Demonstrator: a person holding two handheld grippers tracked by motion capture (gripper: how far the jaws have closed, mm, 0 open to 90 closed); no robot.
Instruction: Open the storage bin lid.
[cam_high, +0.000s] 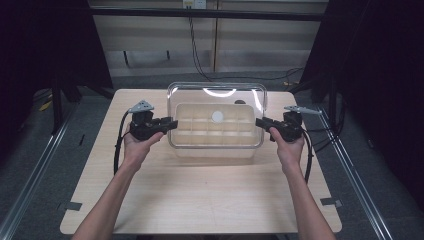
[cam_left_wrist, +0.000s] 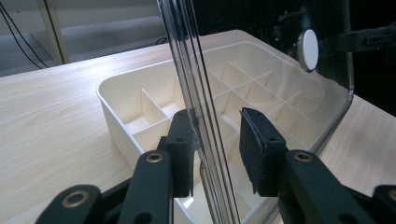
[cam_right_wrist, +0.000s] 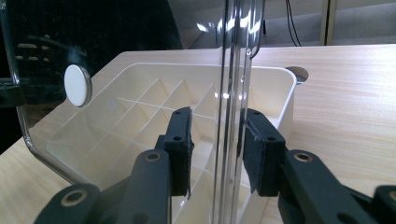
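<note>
Both forearms are bare, with no sleeve in sight. Each hand carries a black gripper: the left gripper (cam_high: 171, 123) and the right gripper (cam_high: 259, 122) each bear a grey three-cornered plate on top and trail a black cable. Their jaws are flat black bars with brass-coloured pivot rivets, small screw holes and dark textured pads (cam_left_wrist: 252, 147).

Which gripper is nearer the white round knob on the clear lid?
Right, slightly. The white knob sits just right of the lid's middle; the right gripper straddles the lid's right edge, the left gripper its left edge.
</note>
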